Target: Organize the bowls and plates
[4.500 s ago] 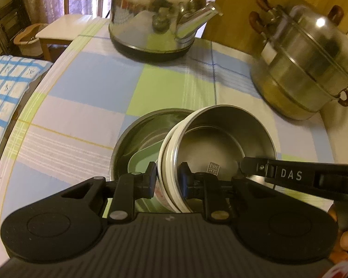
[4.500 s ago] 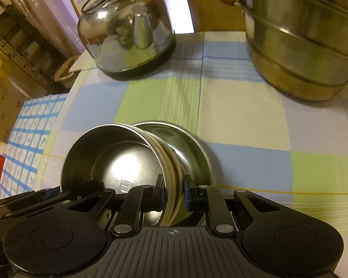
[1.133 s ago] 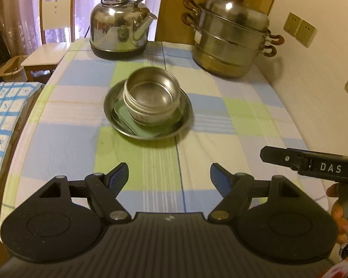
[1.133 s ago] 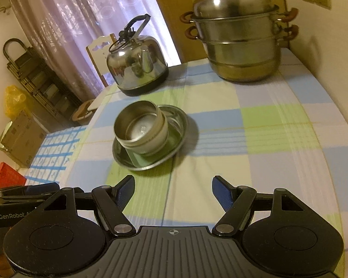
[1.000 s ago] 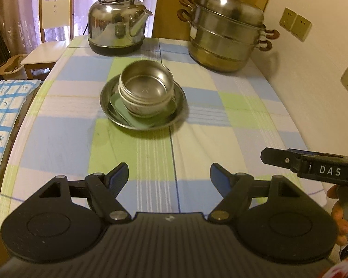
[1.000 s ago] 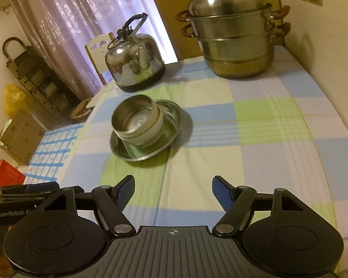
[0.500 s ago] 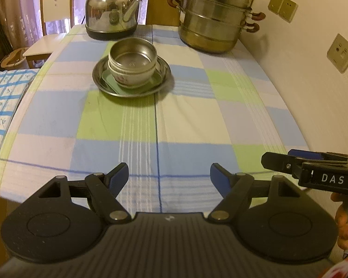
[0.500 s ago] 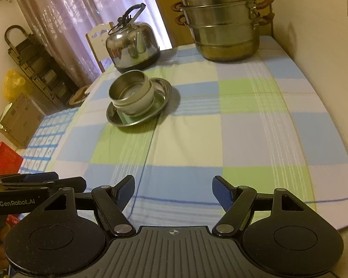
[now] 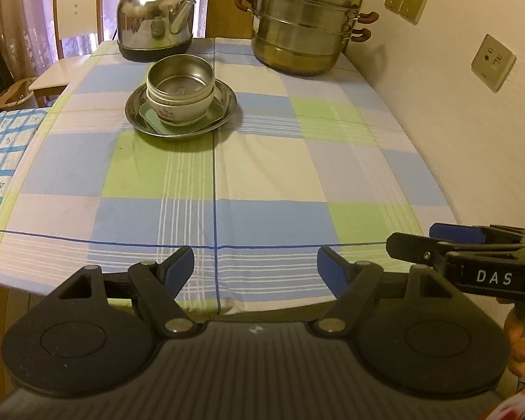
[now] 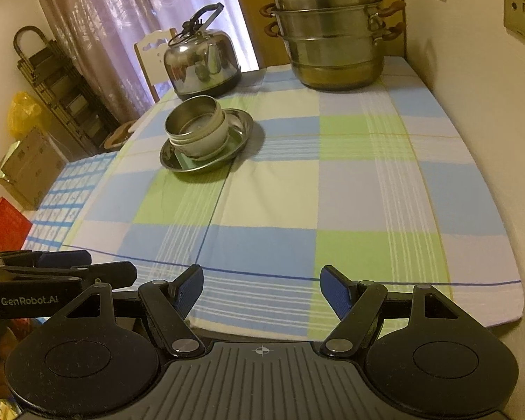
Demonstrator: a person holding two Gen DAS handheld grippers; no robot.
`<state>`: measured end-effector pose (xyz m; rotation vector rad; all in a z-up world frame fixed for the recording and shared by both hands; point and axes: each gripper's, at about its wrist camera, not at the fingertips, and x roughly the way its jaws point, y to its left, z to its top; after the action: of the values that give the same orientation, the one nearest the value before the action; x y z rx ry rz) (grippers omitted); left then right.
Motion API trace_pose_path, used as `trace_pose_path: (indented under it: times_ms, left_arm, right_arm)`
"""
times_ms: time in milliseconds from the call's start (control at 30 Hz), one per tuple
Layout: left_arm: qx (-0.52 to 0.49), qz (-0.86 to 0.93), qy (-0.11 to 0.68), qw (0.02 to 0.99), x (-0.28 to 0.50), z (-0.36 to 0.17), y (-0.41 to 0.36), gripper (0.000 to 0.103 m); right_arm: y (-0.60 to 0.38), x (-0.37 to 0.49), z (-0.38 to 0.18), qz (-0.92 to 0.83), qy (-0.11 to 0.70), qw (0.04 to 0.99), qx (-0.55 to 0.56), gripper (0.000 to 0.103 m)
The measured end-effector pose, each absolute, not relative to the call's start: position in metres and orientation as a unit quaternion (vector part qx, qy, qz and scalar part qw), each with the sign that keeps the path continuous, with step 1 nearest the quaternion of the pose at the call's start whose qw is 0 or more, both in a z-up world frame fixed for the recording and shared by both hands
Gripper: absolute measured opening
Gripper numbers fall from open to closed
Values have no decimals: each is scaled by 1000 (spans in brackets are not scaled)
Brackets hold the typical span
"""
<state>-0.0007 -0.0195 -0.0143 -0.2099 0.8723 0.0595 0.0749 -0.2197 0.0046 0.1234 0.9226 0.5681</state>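
Bowls (image 9: 180,89): 2, nested; plates (image 9: 224,103): 2.

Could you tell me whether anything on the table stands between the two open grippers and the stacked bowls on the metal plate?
Nothing visible does. Only bare checked tablecloth lies between the left gripper, the right gripper and the stacked bowls on the metal plate. The kettle and steamer pot stand beyond the stack.

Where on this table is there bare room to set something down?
The near half of the tablecloth, from the dish stack to the front edge, and the wall-side strip are bare. It is crowded at the back: kettle, steamer pot, stack.
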Motion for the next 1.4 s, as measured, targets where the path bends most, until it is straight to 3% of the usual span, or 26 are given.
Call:
trace_pose_path:
  times_ms: [1400]
  left_arm:
    - [-98, 25, 418, 903, -3, -12, -21, 76]
  right_arm:
    - [-222, 73, 5, 268, 440, 855, 59, 74]
